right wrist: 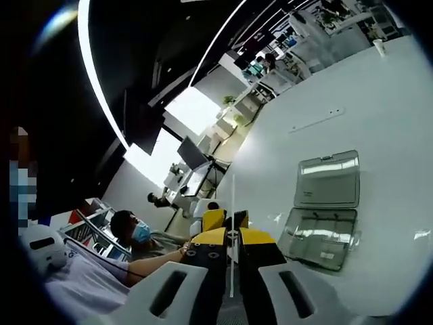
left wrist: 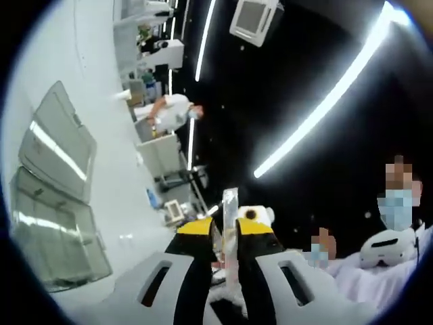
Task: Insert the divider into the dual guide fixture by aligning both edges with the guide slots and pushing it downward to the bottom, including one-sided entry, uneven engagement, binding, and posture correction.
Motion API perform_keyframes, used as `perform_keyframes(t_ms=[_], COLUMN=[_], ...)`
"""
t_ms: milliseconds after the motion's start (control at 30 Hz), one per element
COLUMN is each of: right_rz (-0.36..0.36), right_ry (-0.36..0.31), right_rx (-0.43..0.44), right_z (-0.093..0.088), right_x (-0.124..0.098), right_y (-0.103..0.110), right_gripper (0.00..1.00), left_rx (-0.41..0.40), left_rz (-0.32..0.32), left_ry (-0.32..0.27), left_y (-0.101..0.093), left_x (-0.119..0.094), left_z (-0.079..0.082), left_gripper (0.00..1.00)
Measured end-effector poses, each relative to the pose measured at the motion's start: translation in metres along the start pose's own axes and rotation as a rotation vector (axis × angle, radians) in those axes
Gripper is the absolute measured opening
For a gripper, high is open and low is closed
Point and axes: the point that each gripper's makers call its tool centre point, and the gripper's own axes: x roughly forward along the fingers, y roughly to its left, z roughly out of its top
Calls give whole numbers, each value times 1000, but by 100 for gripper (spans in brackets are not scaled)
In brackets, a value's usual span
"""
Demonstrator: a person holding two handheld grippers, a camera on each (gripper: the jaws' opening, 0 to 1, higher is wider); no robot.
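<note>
Left gripper (left wrist: 229, 229) fingers closed on divider (left wrist: 230, 203) – thin clear sheet standing up between yellow tips. Right gripper (right wrist: 232, 237) fingers pinch same divider (right wrist: 233, 203), seen edge-on. Beyond, open clear case (right wrist: 325, 210) on white desk (right wrist: 379, 101); also in left gripper view (left wrist: 57, 196). Judged step: carrying divider, held aloft – next, lower it, line both edges with slots

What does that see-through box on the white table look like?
On the big white table lies a clear plastic box with its lid swung open. The bottom half is split into little compartments. Nothing else near it on the table is see-through.
</note>
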Motion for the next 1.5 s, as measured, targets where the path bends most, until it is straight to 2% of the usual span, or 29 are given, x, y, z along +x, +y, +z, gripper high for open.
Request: perform_keyframes(t_ms=[67, 133, 167, 267, 333, 433, 500, 567, 600, 633, 733, 800, 867, 1000, 1167, 1300, 1500], right_rz=[-17, -46, -66, -144, -207, -291, -363, -397, -417, -458, -489, -521, -554, -604, -664, -704, -727], right_ry=[-16, -30, -37, -37, -24, -9, 12, 19, 26, 37, 29, 16, 1, -24, -14, 4, 16], right_rx=[8, -7, -6, -31, -61, -95, -121, -141, -140, -174, -157, -133, -120, -40, -17, 2, 10], right_z=[2, 5, 6, 5, 2, -3, -9, -11, -13, -14, -17, -17, -17, -22, -30, -34, -34], right_x=[0, 0, 0, 0, 2, 6, 8, 11, 12, 13, 19, 21, 23, 27, 31, 37, 46], right_y=[-2, -7, -10, -23, -34, -47, -58, -65, -68, -75, -80, -85, -91, -100, -118, -129, -136], right_gripper=[0, 0, 0, 0, 0, 0, 0, 0, 0, 0, 0, 0, 0, 0, 0, 0, 0], left_rx=[55, 78, 130, 231, 257, 379, 459, 546, 576, 600, 678, 703, 758, 784, 786, 801, 797], left_rz=[32, 43, 62, 93, 128, 183, 220, 266, 271, 286, 290, 304, 323, 333, 335, 333, 320], left_ry=[-2, 5, -9, 9, 32, 29, 53, 104, 111, 129, 110, 105, 126, 137, 124, 138, 160], left_y=[4, 4, 5, 4, 7, 8, 9, 11, 10, 10, 2, -1, -1, -2, -3, -2, 1], left_x=[-5, -9, -13, -25, -32, -44, -52, -61, -63, -67, -73, -79, -87, -96, -103, -105, -106], left_z=[2, 2, 6, 9, 10, 19, 21, 17, 17, 15, 21, 23, 23, 22, 23, 21, 19], left_gripper=[12, 14, 17, 22, 22, 22, 23, 25, 25, 25, 26, 27, 28, 29, 29, 29, 29])
